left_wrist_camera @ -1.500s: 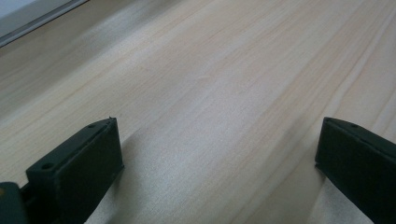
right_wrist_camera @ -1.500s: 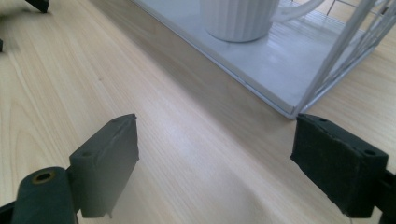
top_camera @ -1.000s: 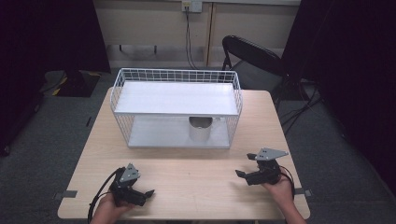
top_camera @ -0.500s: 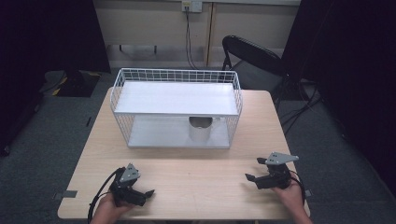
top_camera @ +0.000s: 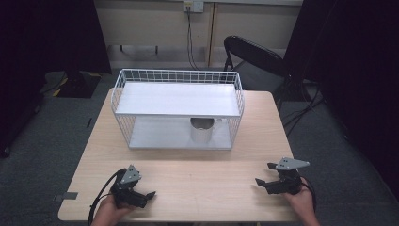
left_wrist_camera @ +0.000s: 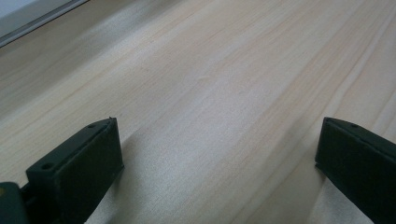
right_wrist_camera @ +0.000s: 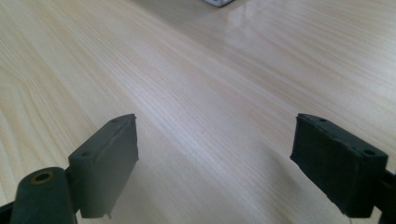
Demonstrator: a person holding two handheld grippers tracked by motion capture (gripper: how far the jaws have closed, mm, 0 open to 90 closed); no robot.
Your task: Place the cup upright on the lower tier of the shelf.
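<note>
Ahead of both tongs, on the lower shelf of the white wire rack (top_camera: 178, 109), stands the cup (top_camera: 203, 131), upright, right of the shelf's centre and near its front edge. It sits well apart from your left tongs (top_camera: 142, 196) and your right tongs (top_camera: 265, 181), both of which rest low at the near edge of the tabletop (top_camera: 202, 174). Both tongs are released: each gripper view shows the jaws spread wide over bare wood, with nothing between them.

Treat the cup as light, rigid and probably smooth-walled; judged from its pale sheen, it may slip under a weak pinch. A handle cannot be made out. Grip across the rim or the upper wall, entering through the rack's open front. The upper shelf leaves little headroom, so approach level and forward of your right tongs, the closer pair. Withdraw the cup straight toward you to avoid catching the wire.
</note>
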